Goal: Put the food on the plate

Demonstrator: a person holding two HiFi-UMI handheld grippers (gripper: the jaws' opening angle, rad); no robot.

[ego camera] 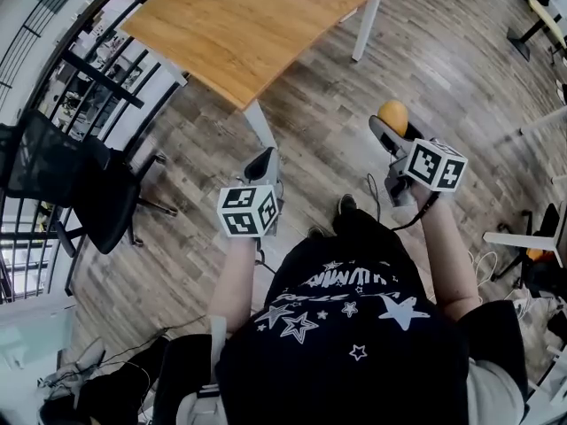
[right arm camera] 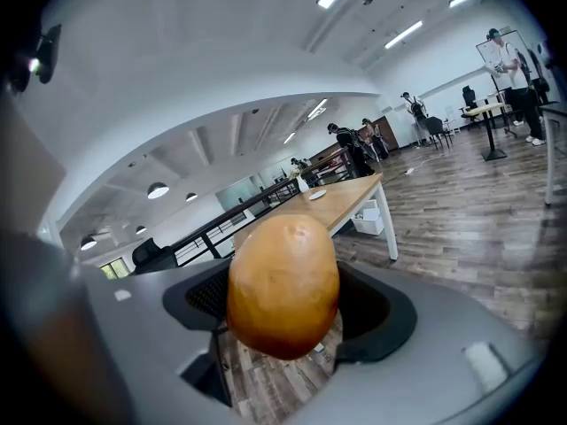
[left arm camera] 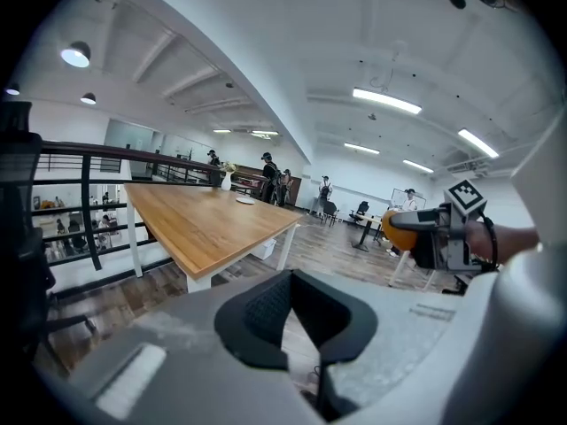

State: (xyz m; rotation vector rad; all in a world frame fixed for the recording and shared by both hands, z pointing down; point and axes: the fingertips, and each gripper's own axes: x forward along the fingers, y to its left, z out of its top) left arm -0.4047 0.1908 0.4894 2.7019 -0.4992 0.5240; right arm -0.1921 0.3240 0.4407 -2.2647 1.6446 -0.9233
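Note:
My right gripper point(ego camera: 387, 127) is shut on a round orange-brown potato point(ego camera: 393, 115), held in the air over the wooden floor. In the right gripper view the potato point(right arm camera: 283, 286) fills the space between the black pads point(right arm camera: 372, 312). My left gripper point(ego camera: 263, 160) hangs beside it, shut with nothing in it; its pads point(left arm camera: 261, 308) meet at the tips. A small white plate point(left arm camera: 245, 201) lies far off on the long wooden table point(left arm camera: 204, 224); the plate point(right arm camera: 317, 195) also shows in the right gripper view. From the left gripper view I see the right gripper point(left arm camera: 416, 233) carrying the potato point(left arm camera: 396, 231).
The wooden table point(ego camera: 257, 25) stands ahead on white legs. A black railing point(ego camera: 80, 87) and a black office chair point(ego camera: 75, 184) are to the left. A white vase point(left arm camera: 226, 181) stands near the plate. Several people stand far back in the room point(left arm camera: 270, 177).

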